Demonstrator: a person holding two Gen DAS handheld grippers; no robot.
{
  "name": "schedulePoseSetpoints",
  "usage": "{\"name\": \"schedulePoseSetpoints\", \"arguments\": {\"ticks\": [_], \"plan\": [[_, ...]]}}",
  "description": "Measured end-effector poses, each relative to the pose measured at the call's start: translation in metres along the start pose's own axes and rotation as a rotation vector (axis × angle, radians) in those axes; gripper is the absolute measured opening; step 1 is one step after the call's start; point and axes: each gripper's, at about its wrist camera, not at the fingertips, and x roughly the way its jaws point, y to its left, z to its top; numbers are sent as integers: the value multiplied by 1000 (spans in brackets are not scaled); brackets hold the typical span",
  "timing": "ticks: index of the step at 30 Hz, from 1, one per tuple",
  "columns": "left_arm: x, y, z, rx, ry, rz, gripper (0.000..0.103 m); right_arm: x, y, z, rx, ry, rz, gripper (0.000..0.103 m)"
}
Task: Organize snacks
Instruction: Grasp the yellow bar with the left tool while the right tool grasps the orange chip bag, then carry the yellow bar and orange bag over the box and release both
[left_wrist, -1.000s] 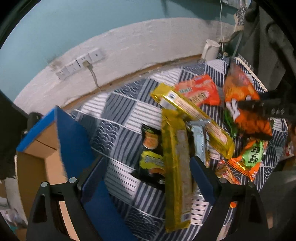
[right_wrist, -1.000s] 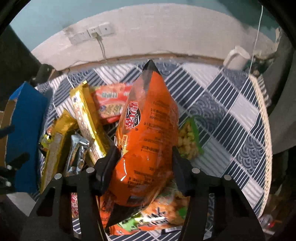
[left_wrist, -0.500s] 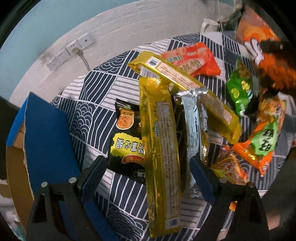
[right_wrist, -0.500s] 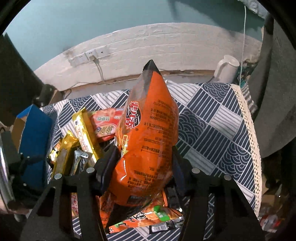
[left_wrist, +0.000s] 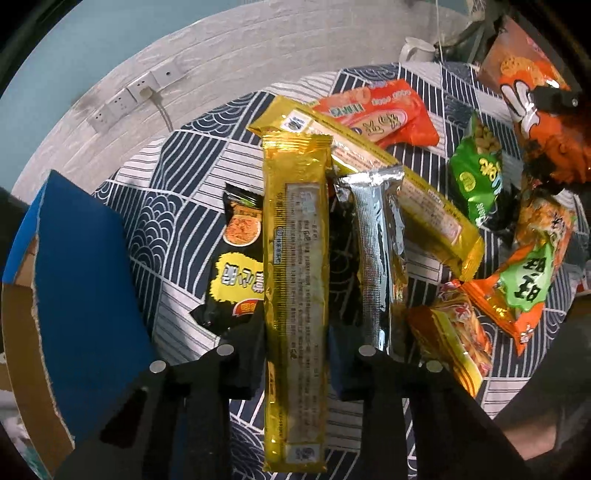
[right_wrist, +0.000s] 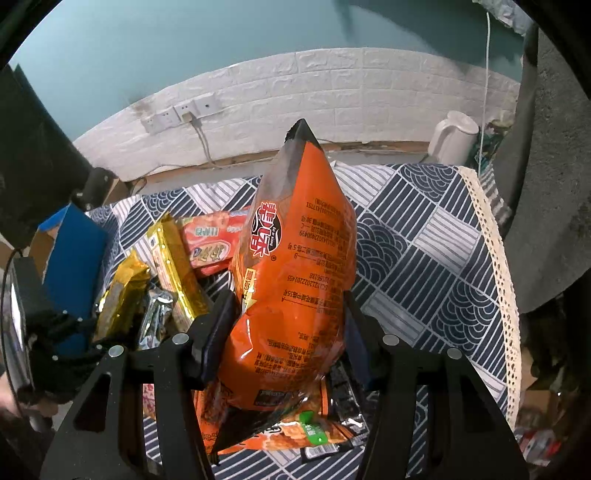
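My left gripper (left_wrist: 295, 354) is shut on a long gold biscuit pack (left_wrist: 295, 280) that lies lengthwise between its fingers, over a black snack bag (left_wrist: 236, 266) and beside a silver pack (left_wrist: 376, 254). A second gold pack (left_wrist: 388, 177), a red pack (left_wrist: 376, 110) and a green bag (left_wrist: 476, 177) lie beyond on the patterned cloth. My right gripper (right_wrist: 284, 332) is shut on a big orange chip bag (right_wrist: 299, 280) and holds it upright above the table. That bag also shows in the left wrist view (left_wrist: 535, 103).
A blue-and-cardboard box (left_wrist: 77, 288) stands open at the table's left edge; it also shows in the right wrist view (right_wrist: 74, 251). A white kettle (right_wrist: 454, 136) stands at the back right by the wall. More orange and green bags (left_wrist: 528, 280) lie at right.
My left gripper has come down and closed on the long gold pack. My right gripper has lifted the orange chip bag higher above the table.
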Motion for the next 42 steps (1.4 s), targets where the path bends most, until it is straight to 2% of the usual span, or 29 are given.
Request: {"name": "schedulePoseSetpoints", "arguments": {"ticks": [8,17,33,42], "plan": [[-44,13,1,-25,-105,-14,29,-15,11,7,-33,-62,0,56],[-90,40,1,-60,-201,11,29,-34,33,8,-123,-106,-5,56],[-140,85,-25,-134,-288,46,29,-62,84,0,-208,-137,64,56],[-154,112,-45,-173,-308,67,29,-61,126,1,-266,-124,106,56]]}}
